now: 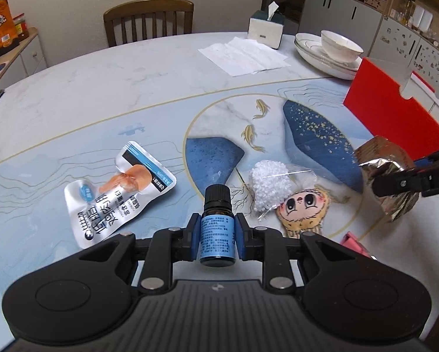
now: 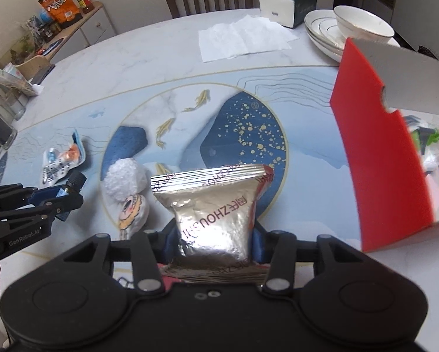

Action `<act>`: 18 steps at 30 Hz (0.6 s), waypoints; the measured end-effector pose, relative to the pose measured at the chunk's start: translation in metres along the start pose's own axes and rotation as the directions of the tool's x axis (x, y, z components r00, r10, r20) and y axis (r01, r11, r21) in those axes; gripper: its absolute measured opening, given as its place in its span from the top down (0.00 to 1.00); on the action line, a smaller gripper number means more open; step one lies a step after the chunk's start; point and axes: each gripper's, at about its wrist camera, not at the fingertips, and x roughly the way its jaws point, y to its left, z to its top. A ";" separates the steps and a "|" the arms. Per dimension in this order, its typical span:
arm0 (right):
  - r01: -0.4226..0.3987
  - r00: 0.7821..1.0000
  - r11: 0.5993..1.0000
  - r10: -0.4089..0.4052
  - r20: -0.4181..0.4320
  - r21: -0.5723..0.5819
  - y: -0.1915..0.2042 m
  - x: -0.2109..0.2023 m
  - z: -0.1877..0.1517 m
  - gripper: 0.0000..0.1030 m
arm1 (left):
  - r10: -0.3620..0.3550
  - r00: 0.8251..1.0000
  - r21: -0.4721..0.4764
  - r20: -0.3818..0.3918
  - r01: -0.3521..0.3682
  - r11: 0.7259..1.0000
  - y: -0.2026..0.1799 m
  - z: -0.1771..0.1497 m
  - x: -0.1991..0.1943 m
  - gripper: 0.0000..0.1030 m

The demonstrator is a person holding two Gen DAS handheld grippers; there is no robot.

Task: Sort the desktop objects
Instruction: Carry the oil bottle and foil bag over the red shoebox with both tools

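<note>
My left gripper (image 1: 217, 236) is shut on a small dark bottle (image 1: 217, 226) with a blue label and black cap, held above the table. My right gripper (image 2: 212, 236) is shut on a silver foil snack packet (image 2: 213, 208); the packet also shows in the left wrist view (image 1: 386, 173). The left gripper with the bottle (image 2: 69, 186) shows at the left of the right wrist view. On the table lie a silver fish-snack pouch (image 1: 116, 193), a white fluffy ball in plastic (image 1: 268, 186) and a cartoon doll face (image 1: 303, 209).
A red box (image 2: 378, 152) with an open lid stands at the right, with mixed items (image 2: 436, 146) inside. Stacked plates with a bowl (image 1: 334, 51), a tissue box (image 1: 265, 28) and flat tissues (image 1: 244, 55) sit at the back. A chair (image 1: 149, 20) stands behind the table. A pink item (image 1: 356, 242) lies near the right.
</note>
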 end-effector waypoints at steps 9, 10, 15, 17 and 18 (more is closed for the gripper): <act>-0.035 0.999 0.999 0.035 -0.002 0.003 -0.021 -0.044 0.010 0.54 | -0.027 0.999 -0.016 0.031 0.027 0.999 -0.026 0.009 -0.037 0.78; -0.043 0.999 0.999 0.043 -0.003 0.001 -0.023 -0.049 0.010 0.54 | -0.034 0.999 -0.012 0.037 0.035 0.999 -0.032 0.011 -0.040 0.78; -0.093 0.995 0.996 0.093 0.022 -0.005 -0.039 -0.077 0.014 0.54 | -0.051 0.996 0.000 0.071 0.051 0.999 -0.059 0.023 -0.053 0.78; -0.102 0.994 0.995 0.102 0.041 -0.015 -0.046 -0.090 0.017 0.54 | -0.056 0.995 0.007 0.086 0.055 0.998 -0.071 0.028 -0.057 0.78; -0.107 0.993 0.994 0.108 0.051 -0.019 -0.051 -0.095 0.019 0.54 | -0.057 0.994 0.013 0.095 0.056 0.998 -0.077 0.031 -0.058 0.78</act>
